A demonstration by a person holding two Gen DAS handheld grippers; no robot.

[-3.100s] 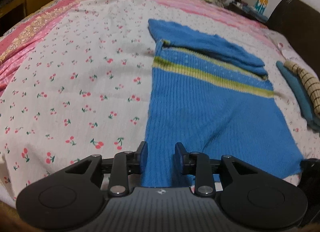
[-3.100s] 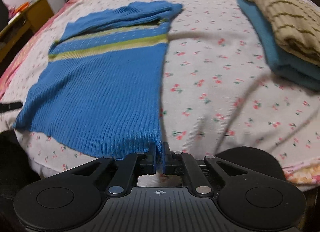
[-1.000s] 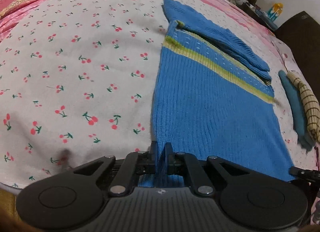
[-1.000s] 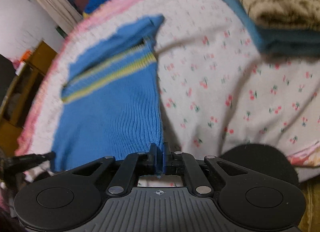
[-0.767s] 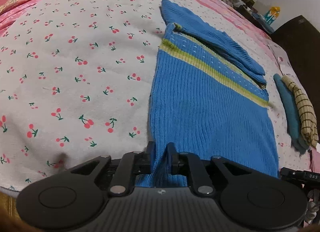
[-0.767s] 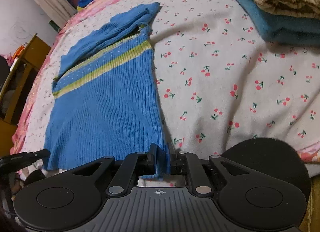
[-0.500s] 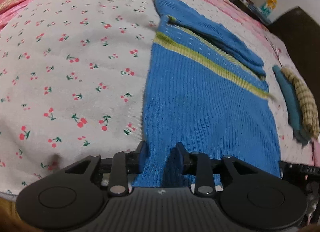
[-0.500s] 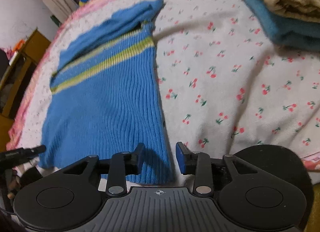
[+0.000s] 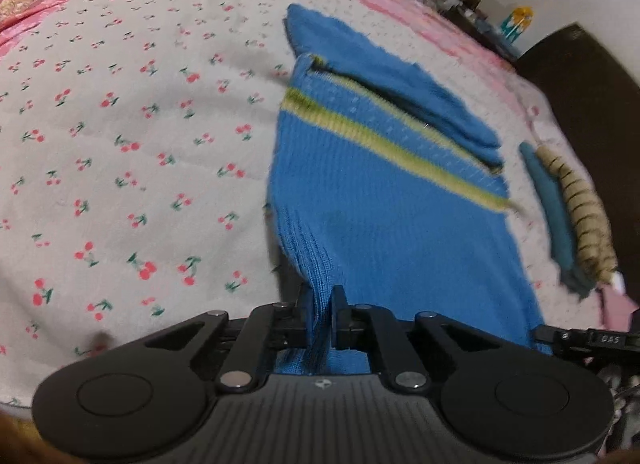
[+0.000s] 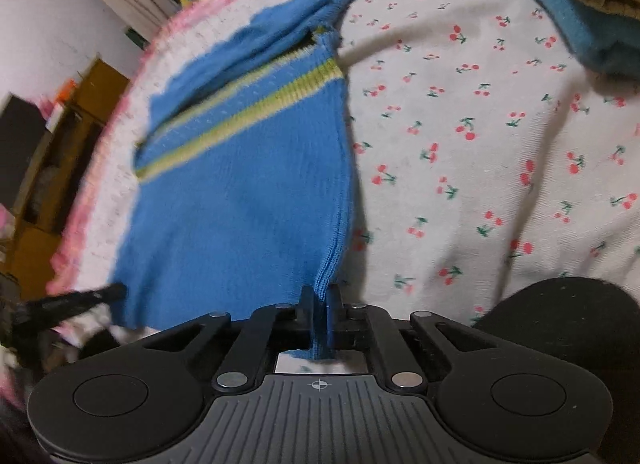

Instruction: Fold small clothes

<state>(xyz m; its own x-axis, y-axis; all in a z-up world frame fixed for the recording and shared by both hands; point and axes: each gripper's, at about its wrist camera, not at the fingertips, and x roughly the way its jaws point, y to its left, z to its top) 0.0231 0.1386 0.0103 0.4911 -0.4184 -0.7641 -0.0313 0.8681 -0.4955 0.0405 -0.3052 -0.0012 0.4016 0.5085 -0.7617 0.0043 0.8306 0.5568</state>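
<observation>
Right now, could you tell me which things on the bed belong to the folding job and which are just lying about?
In the job:
- blue sweater
- left gripper and right gripper, each clamping a hem corner

Lying about:
- folded teal garment
- tan striped garment atop it

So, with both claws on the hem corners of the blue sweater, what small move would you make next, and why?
Probably lift both corners and carry the hem toward the striped end. The left claw and right claw have just been closing and now each pinch a hem corner of the blue sweater, which lies flat on the cherry-print bedsheet, sleeves already folded across.
</observation>
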